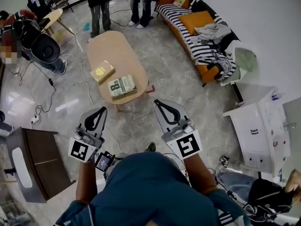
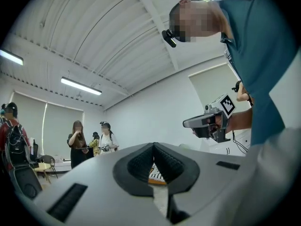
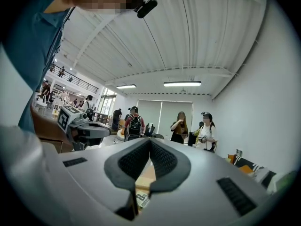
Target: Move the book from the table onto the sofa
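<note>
Ahead, two books (image 1: 122,86) lie on the worktop (image 1: 113,46); left gripper (image 1: 102,110) and right gripper (image 1: 157,102), jaws together and empty, aim there, presumably for pickup; the sofa (image 1: 190,37) stands beyond.

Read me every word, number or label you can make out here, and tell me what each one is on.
"8": large figure on the cover of the pale green book on the table; its other print is too small to read.
Yellow book: cover print too blurred to read.
Nothing else is legible.
</note>
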Tool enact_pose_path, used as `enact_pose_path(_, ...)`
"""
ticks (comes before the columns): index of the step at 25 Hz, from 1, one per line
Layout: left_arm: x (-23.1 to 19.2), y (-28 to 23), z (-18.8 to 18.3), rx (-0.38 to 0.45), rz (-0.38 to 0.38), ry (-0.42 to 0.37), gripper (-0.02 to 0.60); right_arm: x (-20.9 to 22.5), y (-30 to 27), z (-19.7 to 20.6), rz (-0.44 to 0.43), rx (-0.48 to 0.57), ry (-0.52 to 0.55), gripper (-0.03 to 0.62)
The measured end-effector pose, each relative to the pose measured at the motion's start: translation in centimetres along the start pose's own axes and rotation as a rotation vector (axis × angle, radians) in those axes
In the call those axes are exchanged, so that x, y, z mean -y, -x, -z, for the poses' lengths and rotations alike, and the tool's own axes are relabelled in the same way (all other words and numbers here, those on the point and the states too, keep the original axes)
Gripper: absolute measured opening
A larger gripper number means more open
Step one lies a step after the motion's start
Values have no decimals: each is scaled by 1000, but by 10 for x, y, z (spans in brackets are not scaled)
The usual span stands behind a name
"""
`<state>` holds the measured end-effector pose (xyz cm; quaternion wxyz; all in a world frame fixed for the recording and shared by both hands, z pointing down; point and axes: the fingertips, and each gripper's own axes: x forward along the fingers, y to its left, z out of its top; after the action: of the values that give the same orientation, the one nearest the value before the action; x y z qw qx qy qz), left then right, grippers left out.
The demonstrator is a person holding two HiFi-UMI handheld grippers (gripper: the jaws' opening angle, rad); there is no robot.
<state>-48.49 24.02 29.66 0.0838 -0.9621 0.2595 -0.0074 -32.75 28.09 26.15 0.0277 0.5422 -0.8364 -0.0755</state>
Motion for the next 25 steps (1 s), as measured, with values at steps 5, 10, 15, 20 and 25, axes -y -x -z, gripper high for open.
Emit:
enact_pose_path(5,-6,-24,5,-15,-19,2,5,26,-11,23,-16,-29,-26,14)
enact_pose_path(10,-30,-34,24,-47,0,-15,5,29,-40,31,-18,-54,-16,14)
enact_pose_path(15,-64,-53,26,-27,59,-2,5,35,-70,16,40,-36,-10,14)
enact_pose_path(20,-101,-63,22,37,90,-8,5,33,-97,18,84,-64,23,14)
enact_pose_path(25,-132,-64,33,44,113,13,5,24,-126,19,111,-73,28,14)
